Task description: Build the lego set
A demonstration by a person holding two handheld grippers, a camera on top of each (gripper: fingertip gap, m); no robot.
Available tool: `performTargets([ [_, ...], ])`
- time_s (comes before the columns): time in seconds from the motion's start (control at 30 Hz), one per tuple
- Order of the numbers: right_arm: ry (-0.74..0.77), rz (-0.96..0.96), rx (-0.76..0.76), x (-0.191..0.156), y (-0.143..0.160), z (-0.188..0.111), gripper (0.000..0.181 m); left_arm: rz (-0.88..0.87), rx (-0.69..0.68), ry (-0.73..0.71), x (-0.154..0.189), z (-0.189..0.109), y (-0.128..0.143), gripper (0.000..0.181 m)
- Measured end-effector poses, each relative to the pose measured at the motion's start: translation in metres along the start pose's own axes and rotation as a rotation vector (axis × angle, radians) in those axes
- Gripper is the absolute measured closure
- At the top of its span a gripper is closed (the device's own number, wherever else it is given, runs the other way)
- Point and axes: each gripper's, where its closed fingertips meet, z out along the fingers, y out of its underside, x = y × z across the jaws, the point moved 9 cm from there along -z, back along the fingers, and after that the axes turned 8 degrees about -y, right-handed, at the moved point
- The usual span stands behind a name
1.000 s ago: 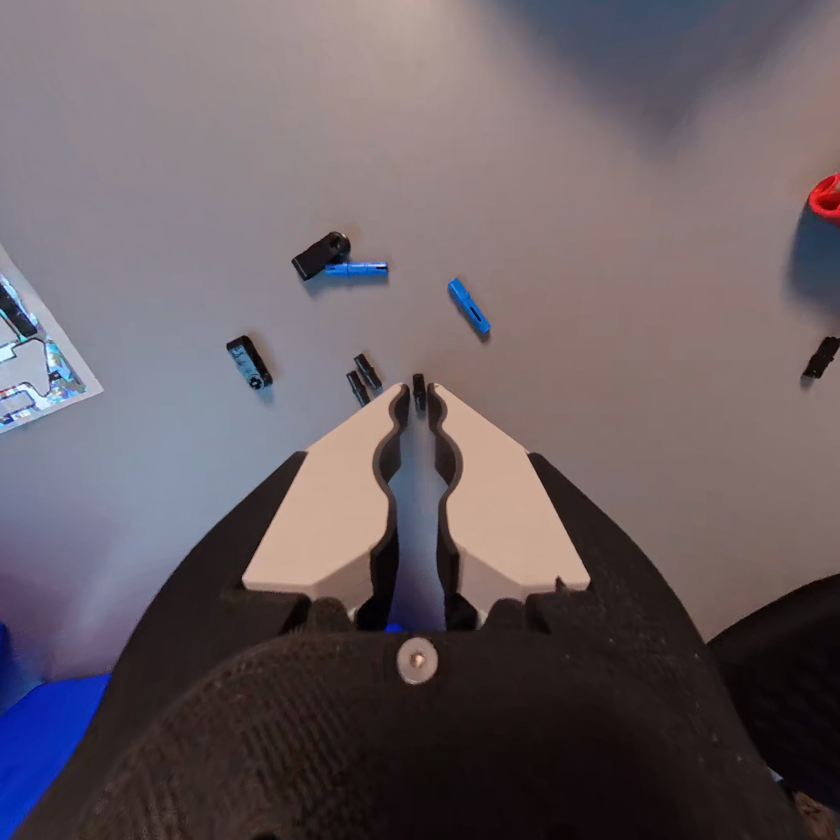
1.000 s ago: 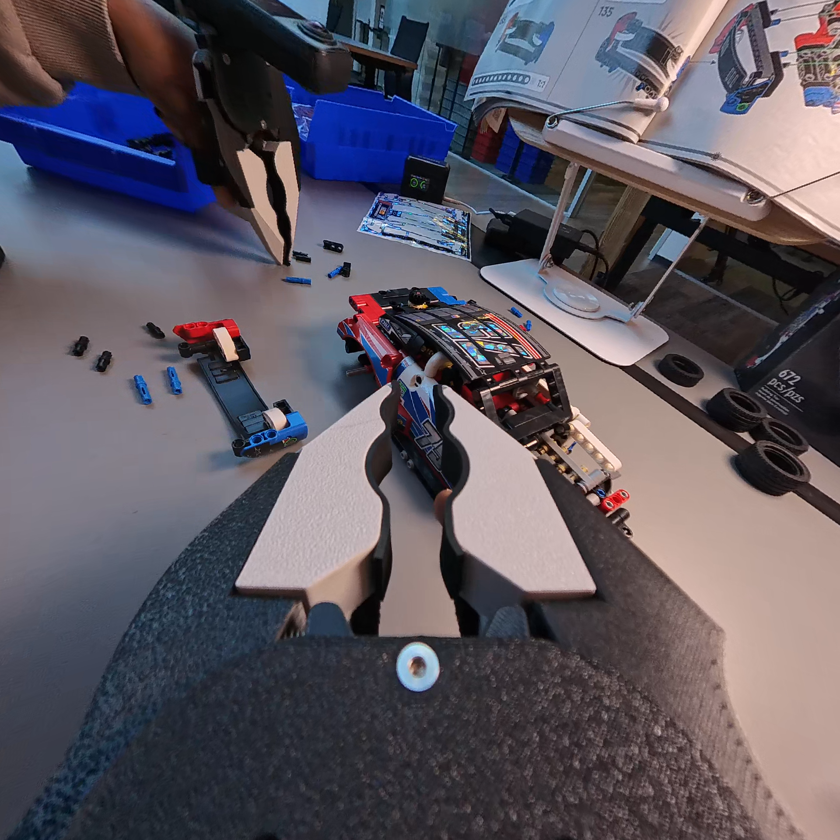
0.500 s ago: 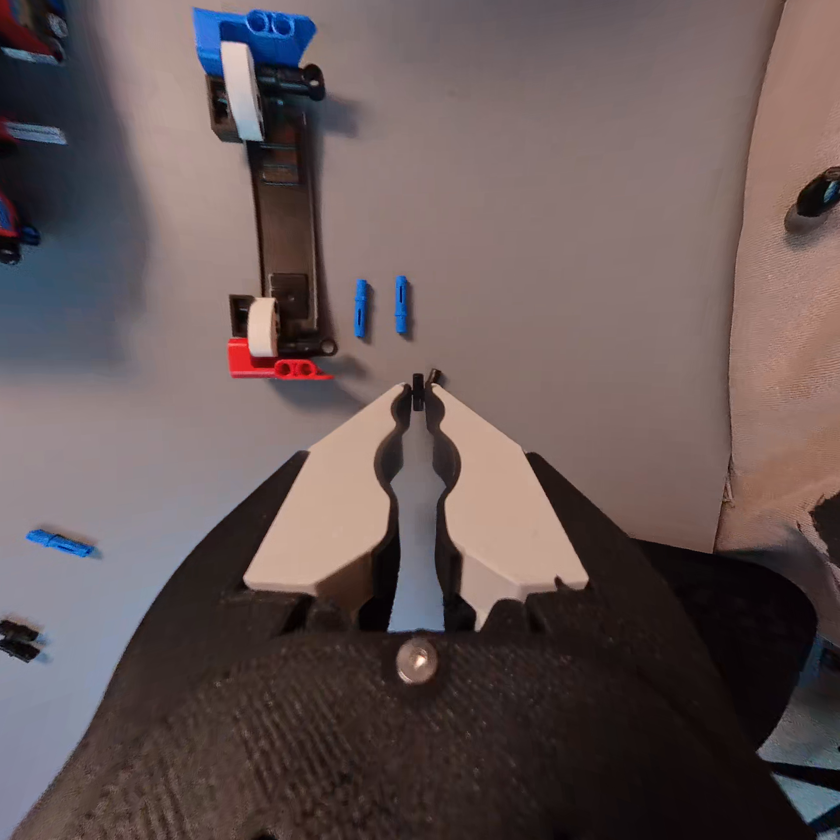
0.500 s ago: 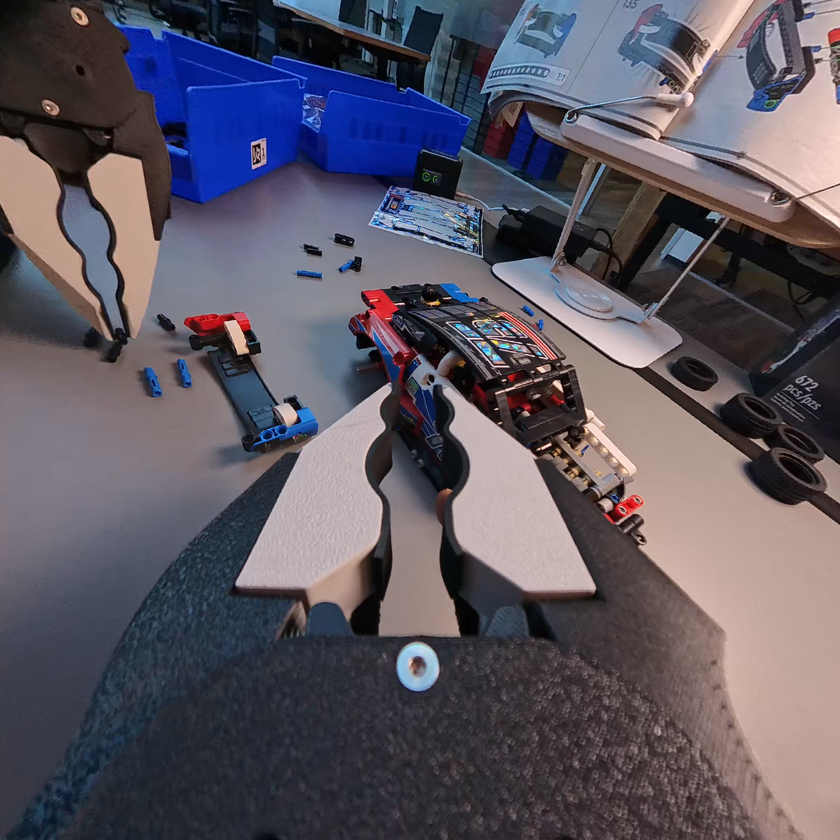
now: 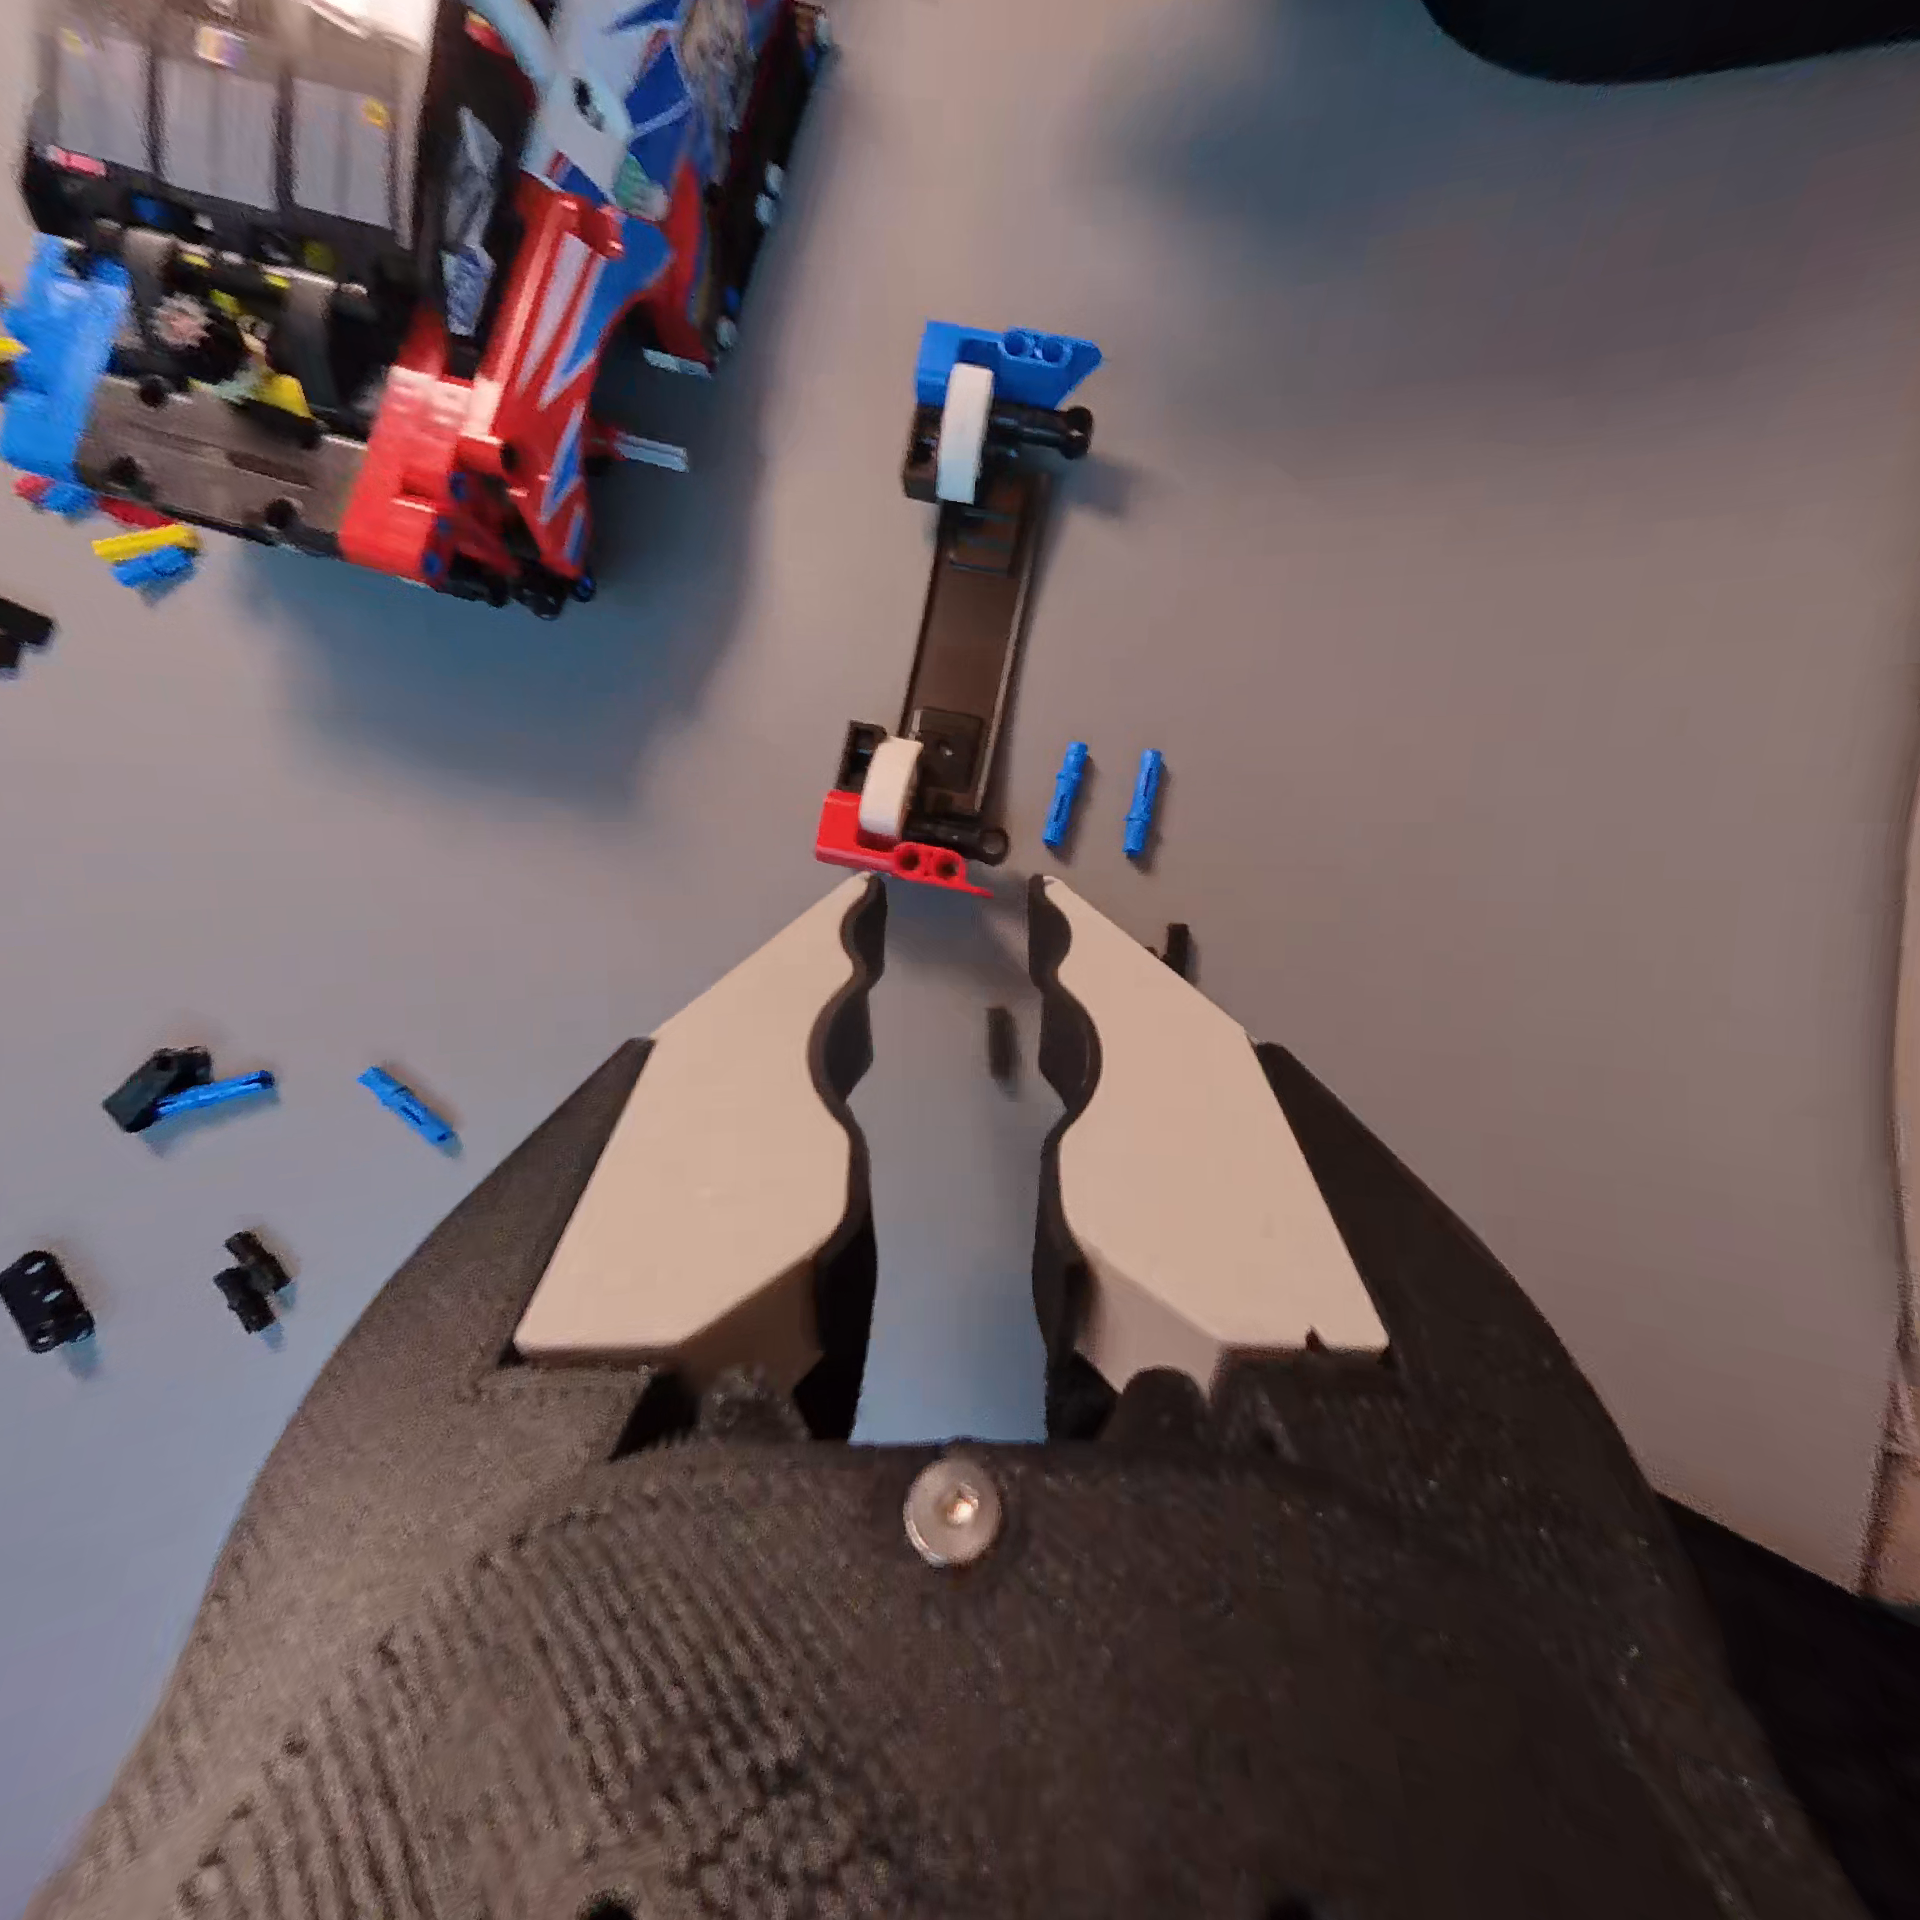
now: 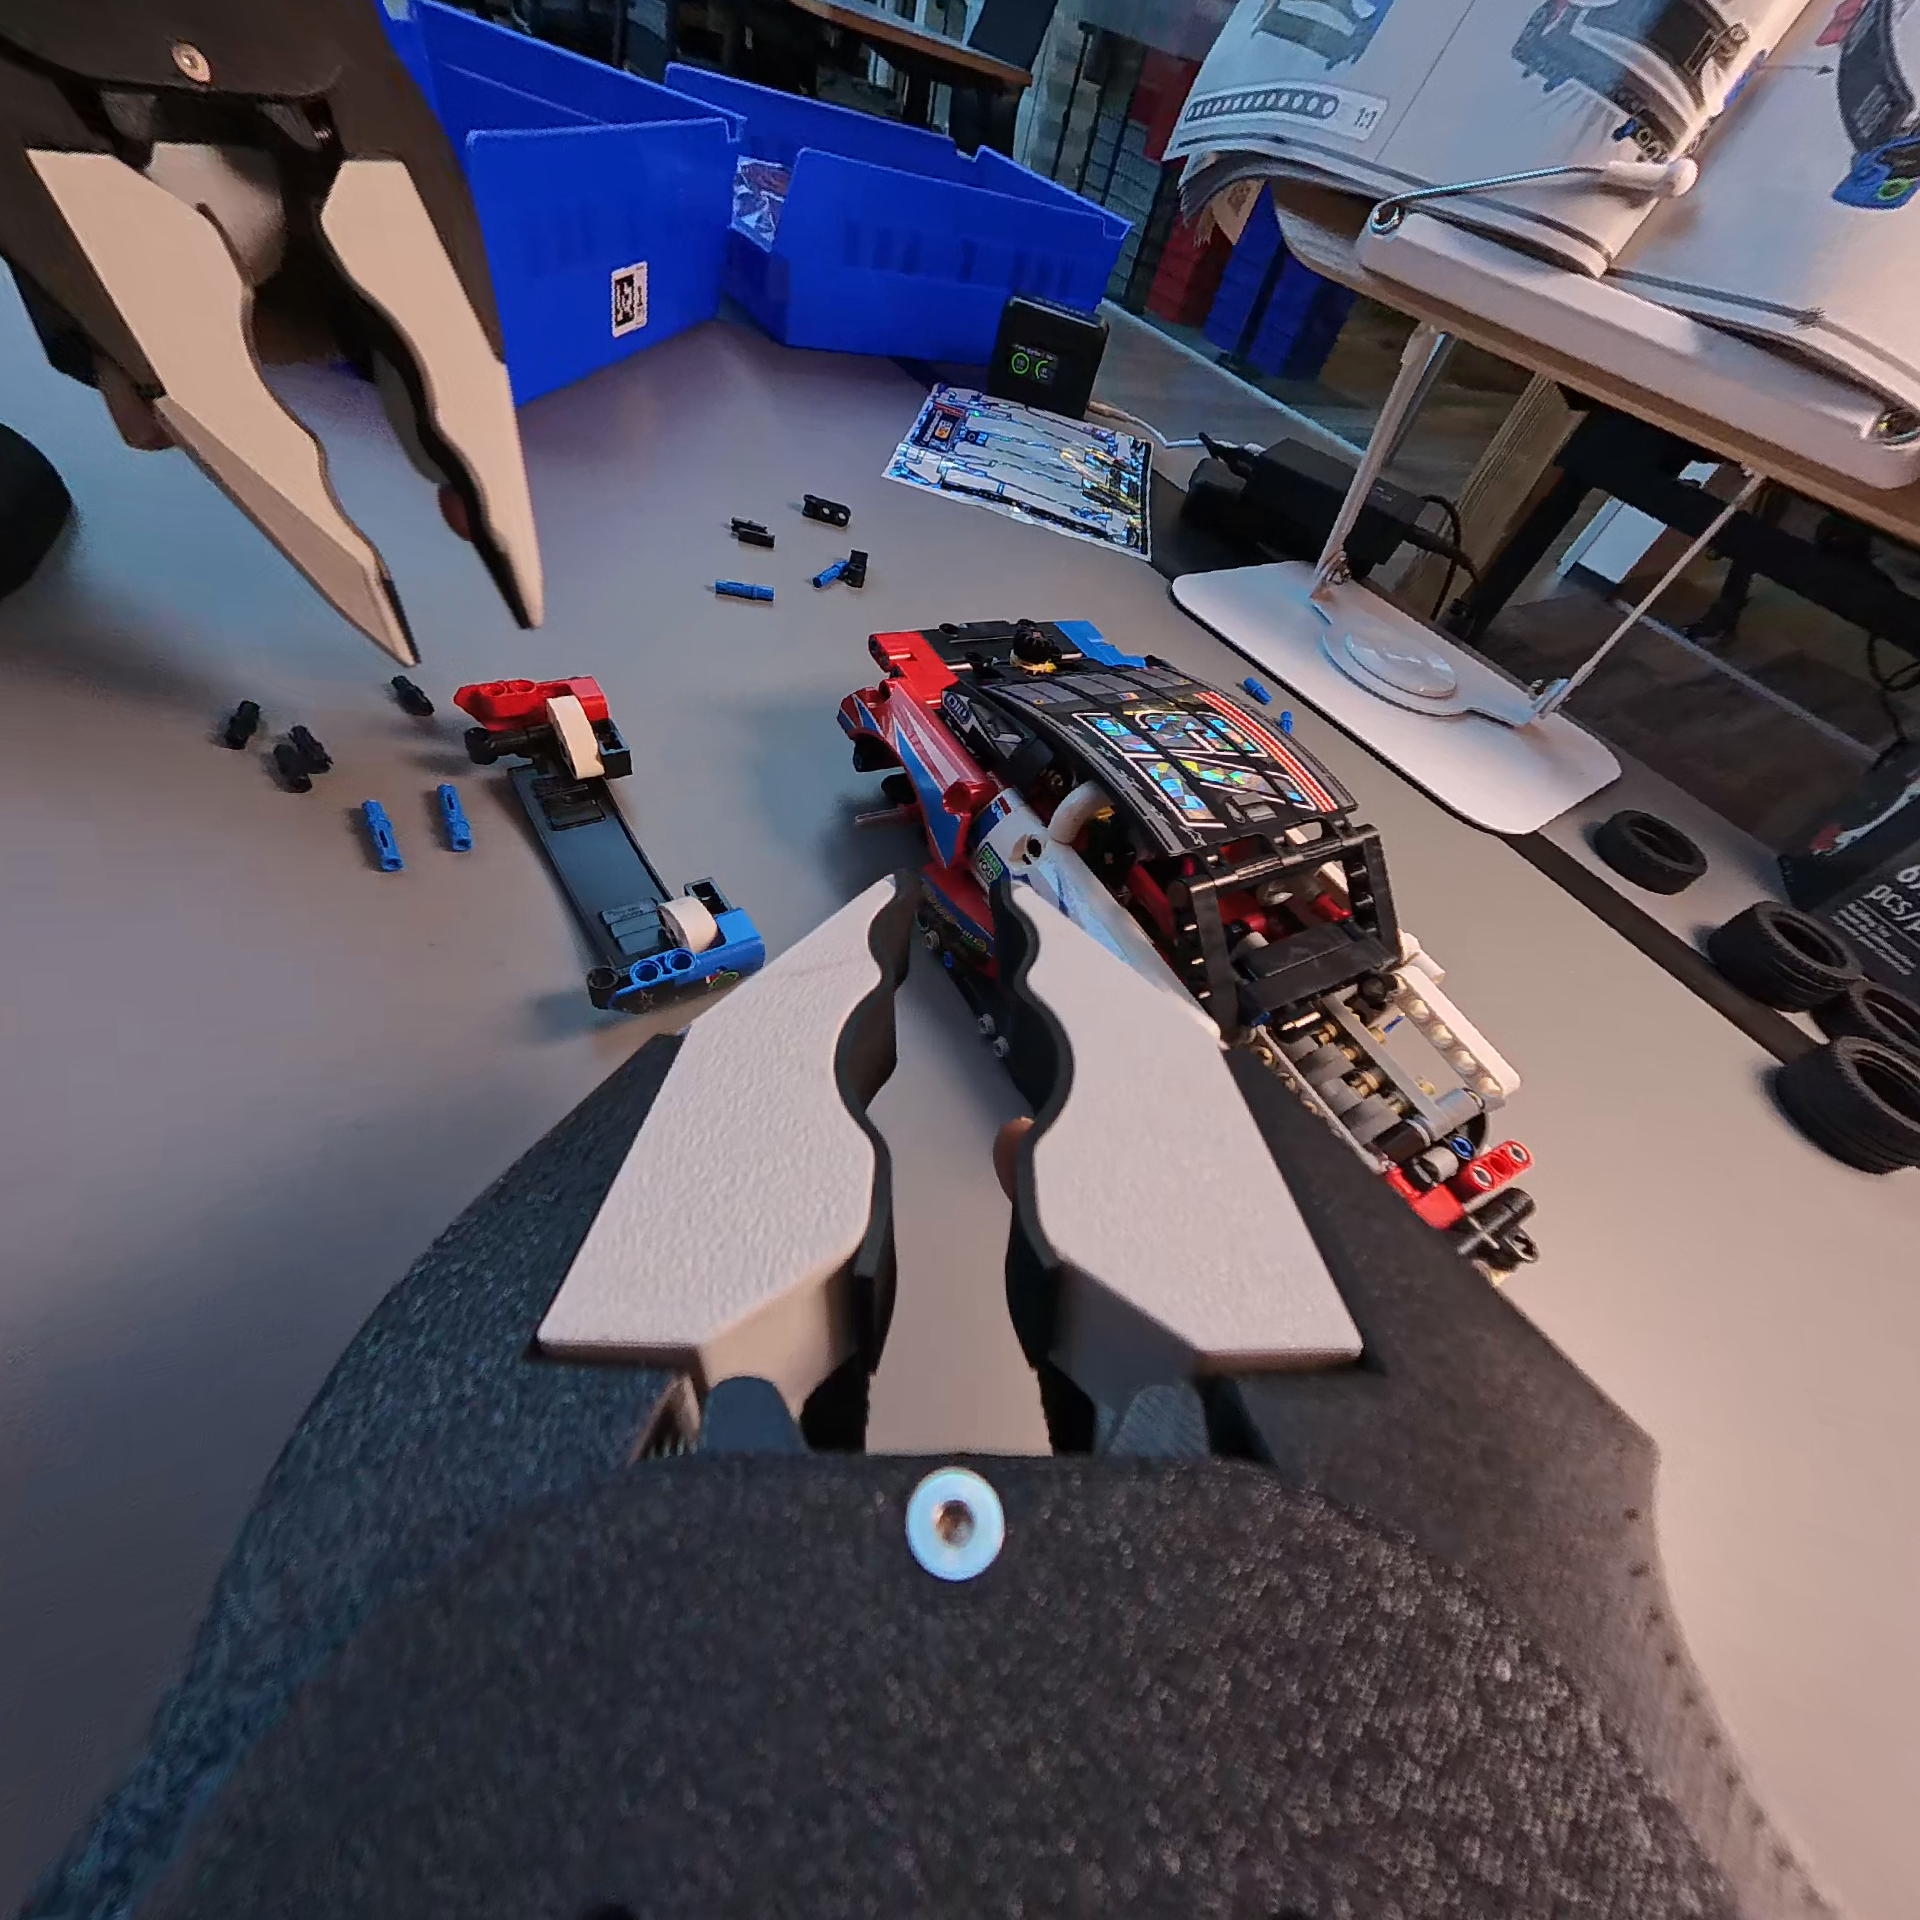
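While the left gripper hung with its jaws spread and empty, a small black pin lay on the table between its fingers, probably staged beside the blue pins for the spoiler subassembly just ahead. Beyond its left finger sat the car, which the half-open, empty right gripper faced.

Red-blue-black car, iridescent-patterned roof; blue bins at 12 o'clock; black strip, red and blue ends.
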Motion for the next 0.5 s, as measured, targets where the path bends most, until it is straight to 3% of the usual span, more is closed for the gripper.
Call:
performTargets([
  [0.03, -0.006, 0.001, -0.003, -0.001, 0.001, 0.001, 0.169, 0.006, 0.039, -0.029, -0.003, 0.001, 0.001, 0.148],
  [0.13, -0.032, 0.012, -0.006, -0.004, 0.002, 0.004, 0.169, 0.034, 0.200, -0.055, -0.013, 0.008, 0.002, 0.131],
  [0.27, -0.067, 0.023, 0.007, -0.009, 0.002, 0.008, 0.165, -0.058, 0.272, 0.070, -0.016, 0.018, 0.010, 0.120],
  [0.4, -0.106, 0.063, 0.056, -0.012, -0.003, 0.011, 0.152, -0.025, 0.245, 0.043, -0.011, 0.027, 0.016, 0.120],
  [0.5, -0.153, 0.088, 0.062, -0.016, -0.003, 0.015, 0.145, -0.006, 0.230, 0.009, -0.009, 0.031, 0.018, 0.139],
])
